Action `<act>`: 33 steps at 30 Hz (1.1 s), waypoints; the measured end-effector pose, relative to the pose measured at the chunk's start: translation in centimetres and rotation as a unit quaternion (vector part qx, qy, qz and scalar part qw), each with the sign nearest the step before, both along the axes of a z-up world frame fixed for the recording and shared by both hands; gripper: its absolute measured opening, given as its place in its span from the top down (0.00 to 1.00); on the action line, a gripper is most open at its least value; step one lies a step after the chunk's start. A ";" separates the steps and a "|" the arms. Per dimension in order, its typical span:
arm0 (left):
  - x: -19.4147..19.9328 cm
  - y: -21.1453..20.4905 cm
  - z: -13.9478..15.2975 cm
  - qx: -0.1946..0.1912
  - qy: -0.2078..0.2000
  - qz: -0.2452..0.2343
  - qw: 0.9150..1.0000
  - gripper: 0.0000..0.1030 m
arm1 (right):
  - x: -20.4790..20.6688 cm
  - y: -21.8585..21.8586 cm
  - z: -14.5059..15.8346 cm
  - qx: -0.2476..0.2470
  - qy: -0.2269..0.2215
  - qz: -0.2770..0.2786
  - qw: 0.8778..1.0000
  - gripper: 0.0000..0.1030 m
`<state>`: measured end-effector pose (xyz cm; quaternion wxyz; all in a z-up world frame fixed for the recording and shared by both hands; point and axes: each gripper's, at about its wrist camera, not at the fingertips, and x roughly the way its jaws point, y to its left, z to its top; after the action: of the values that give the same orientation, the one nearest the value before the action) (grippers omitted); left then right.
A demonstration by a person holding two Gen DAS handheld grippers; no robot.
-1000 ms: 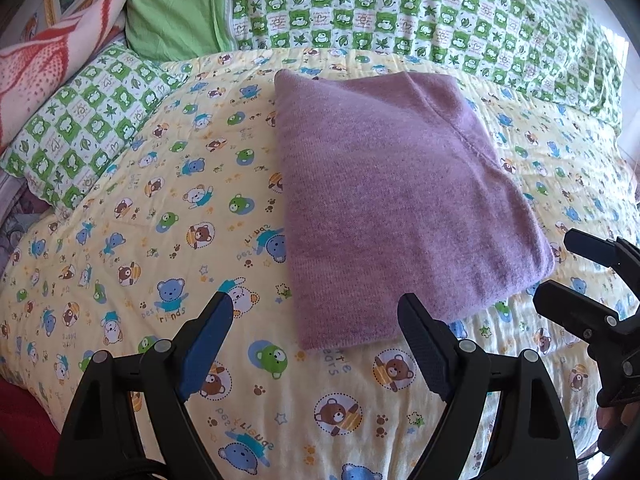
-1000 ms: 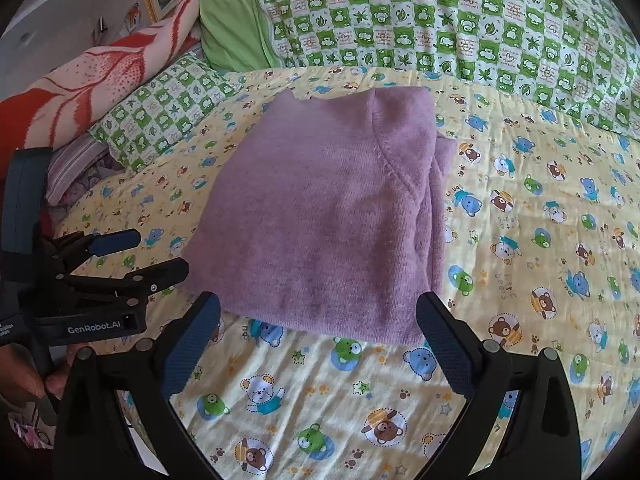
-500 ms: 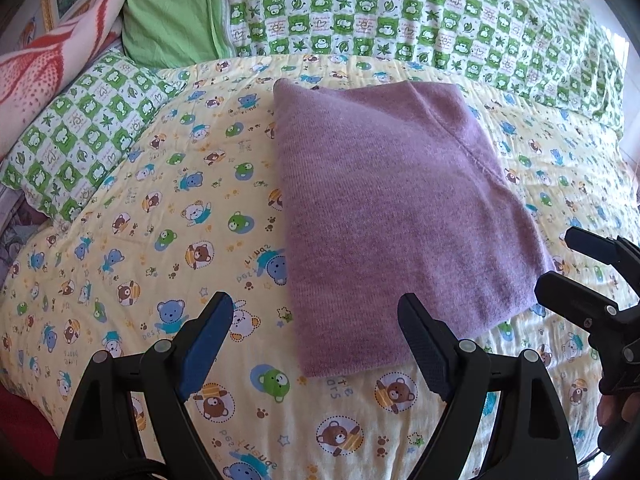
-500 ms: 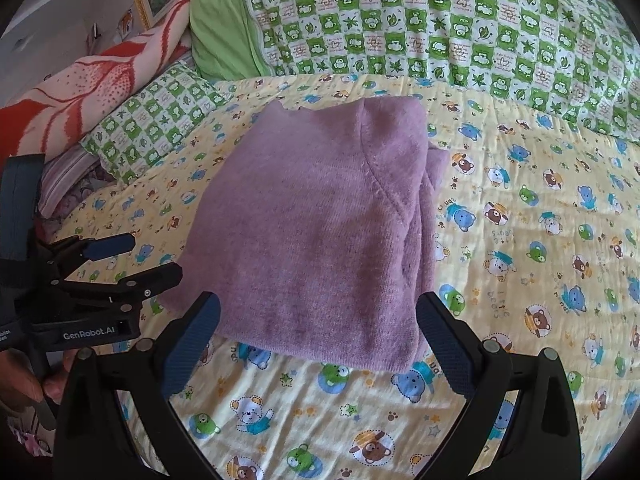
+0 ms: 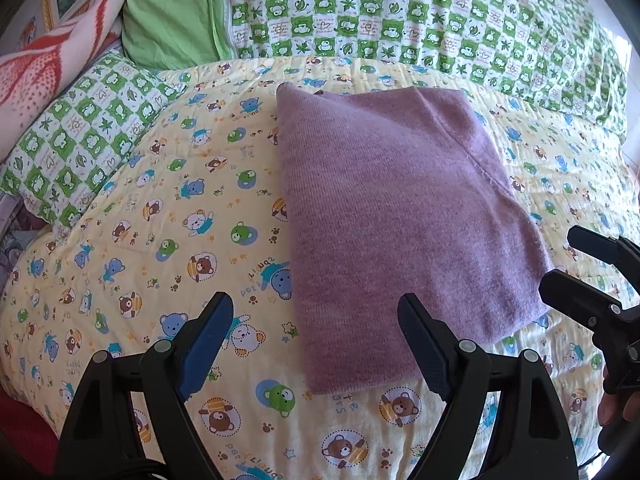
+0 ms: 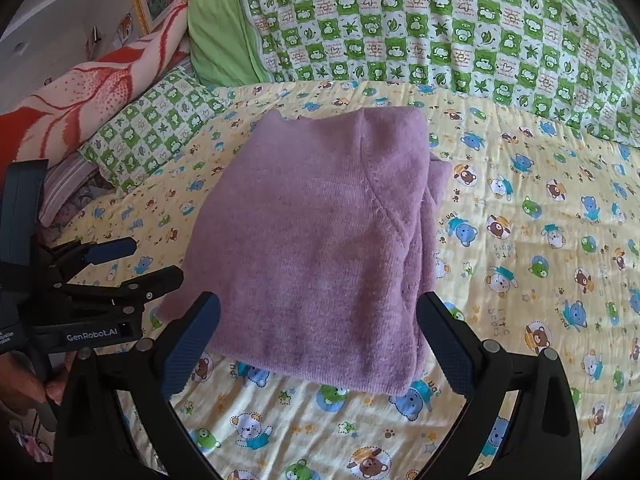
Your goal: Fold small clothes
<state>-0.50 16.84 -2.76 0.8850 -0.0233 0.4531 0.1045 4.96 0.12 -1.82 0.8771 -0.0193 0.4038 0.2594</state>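
1. Two grippers, both spread wide with nothing between the fingers. Our left gripper (image 5: pixel 316 344) hovers over the near left corner of the purple knit garment (image 5: pixel 404 216), its right finger overlapping the near hem in the left wrist view; contact can't be judged.
2. Our right gripper (image 6: pixel 320 340) hangs over the garment's near edge, its fingers straddling most of the width; we can't tell if they touch the fabric.
3. Each gripper shows up in the other's camera: the left one at the left edge of the right wrist view, jaws apart, "GenRobot.AI" on its body, a hand (image 6: pixel 24 384) gripping the handle below.
4. The garment lies folded into a rough rectangle, flat on the yellow bear-print sheet (image 5: pixel 160 240), near the middle of the bed. A diagonal seam runs across its top layer, and extra folded layers stick out along its right side in the right wrist view.
5. Behind the garment: a green-and-white checked quilt (image 6: pixel 460 28) along the back, with a plain green pillow (image 6: pixel 216 40) at its left end.
6. Left of it: a checked pillow (image 5: pixel 76 140), then a red-and-pink blanket (image 6: pixel 80 92) beyond.
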 end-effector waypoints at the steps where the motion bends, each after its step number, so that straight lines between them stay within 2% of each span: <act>1: 0.0 0.0 0.0 0.000 0.000 0.000 1.000 0.18 | 0.1 0.0 0.0 -0.001 -0.001 0.000 1.000 0.04; 33: 1.0 0.3 0.3 0.000 -0.003 0.002 1.000 0.17 | 0.8 -0.2 0.1 0.002 0.002 -0.009 1.000 0.04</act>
<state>0.54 17.10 -2.46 0.8861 -0.0249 0.4505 0.1060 5.76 -0.05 -1.70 0.8787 -0.0133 0.4049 0.2526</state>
